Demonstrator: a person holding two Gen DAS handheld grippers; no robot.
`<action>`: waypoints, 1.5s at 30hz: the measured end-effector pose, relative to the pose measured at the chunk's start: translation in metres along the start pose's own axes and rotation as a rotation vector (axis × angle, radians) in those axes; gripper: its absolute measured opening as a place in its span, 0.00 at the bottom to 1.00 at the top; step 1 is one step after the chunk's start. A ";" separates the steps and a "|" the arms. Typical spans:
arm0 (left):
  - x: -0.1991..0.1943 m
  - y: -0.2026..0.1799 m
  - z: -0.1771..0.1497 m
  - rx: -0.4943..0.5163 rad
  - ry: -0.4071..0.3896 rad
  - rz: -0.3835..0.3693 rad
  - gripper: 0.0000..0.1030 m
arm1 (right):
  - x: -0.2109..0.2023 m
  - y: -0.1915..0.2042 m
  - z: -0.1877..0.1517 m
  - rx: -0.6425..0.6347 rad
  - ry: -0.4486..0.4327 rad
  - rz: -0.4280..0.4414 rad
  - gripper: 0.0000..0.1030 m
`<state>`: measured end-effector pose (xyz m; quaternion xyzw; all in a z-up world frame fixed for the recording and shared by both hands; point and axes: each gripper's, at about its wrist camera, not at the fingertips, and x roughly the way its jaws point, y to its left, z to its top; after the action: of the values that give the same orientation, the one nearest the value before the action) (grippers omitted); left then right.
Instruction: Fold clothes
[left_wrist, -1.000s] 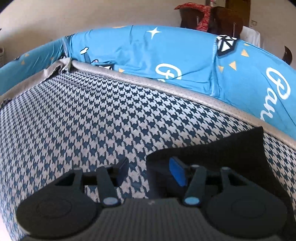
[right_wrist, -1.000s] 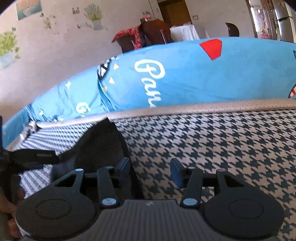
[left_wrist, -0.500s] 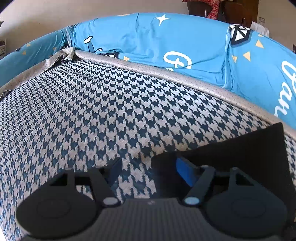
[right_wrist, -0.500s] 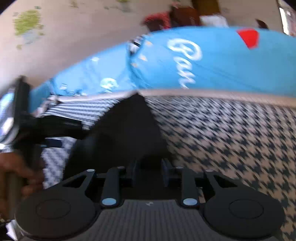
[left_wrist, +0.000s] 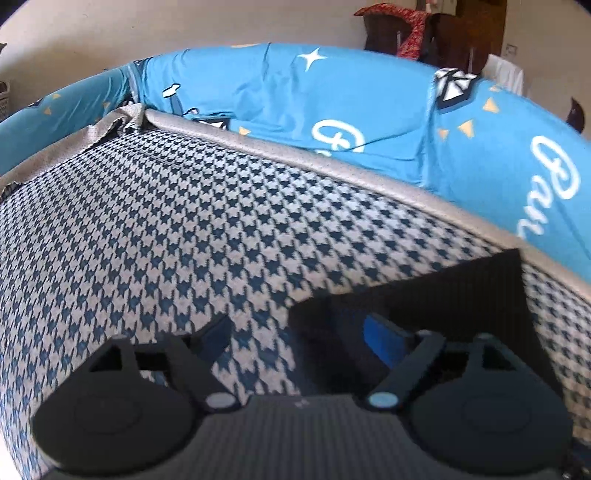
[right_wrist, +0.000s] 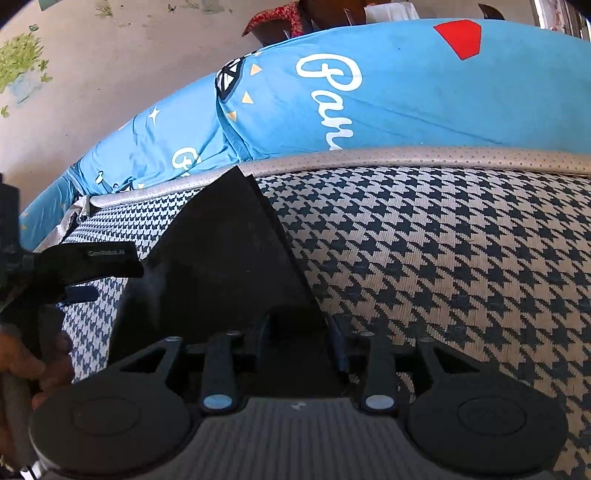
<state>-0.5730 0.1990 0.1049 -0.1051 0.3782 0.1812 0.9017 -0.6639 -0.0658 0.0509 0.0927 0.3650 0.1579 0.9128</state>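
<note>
Here the black cloth (right_wrist: 221, 266) lies flat on the houndstooth cushion (right_wrist: 443, 251), one corner reaching back to the grey piping (right_wrist: 406, 157) at the cushion's far edge. Behind the piping rises a blue cover (right_wrist: 406, 92) printed with white script.

The right gripper (right_wrist: 297, 345) sits low over the near edge of the cloth, its fingers (right_wrist: 264, 334) only a narrow gap apart with the cloth's right-hand edge running between them; whether they actually pinch the fabric I cannot tell, as black on black hides the contact.

The left gripper (left_wrist: 295, 334) is spread wide and holds nothing. Its left finger (left_wrist: 214, 334) stands over bare cushion (left_wrist: 184, 229), while the right one, with its blue pad (left_wrist: 380, 338), is over the cloth (left_wrist: 424, 291) near that cloth's left corner. In the right wrist view the left gripper (right_wrist: 99, 273) shows from the side at the cloth's left border, the person's hand (right_wrist: 37, 362) wrapped round its handle.
</note>
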 end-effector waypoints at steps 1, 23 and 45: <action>-0.006 -0.001 -0.001 0.003 0.001 -0.016 0.87 | -0.002 0.001 0.001 0.000 0.003 -0.002 0.36; -0.081 -0.015 -0.092 0.199 0.026 -0.115 1.00 | -0.071 0.007 -0.011 -0.018 0.118 -0.128 0.72; -0.119 -0.010 -0.133 0.135 0.170 -0.084 1.00 | -0.080 0.026 -0.023 -0.204 0.126 -0.094 0.91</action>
<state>-0.7319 0.1164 0.0989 -0.0751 0.4599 0.1078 0.8782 -0.7410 -0.0684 0.0928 -0.0279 0.4073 0.1570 0.8992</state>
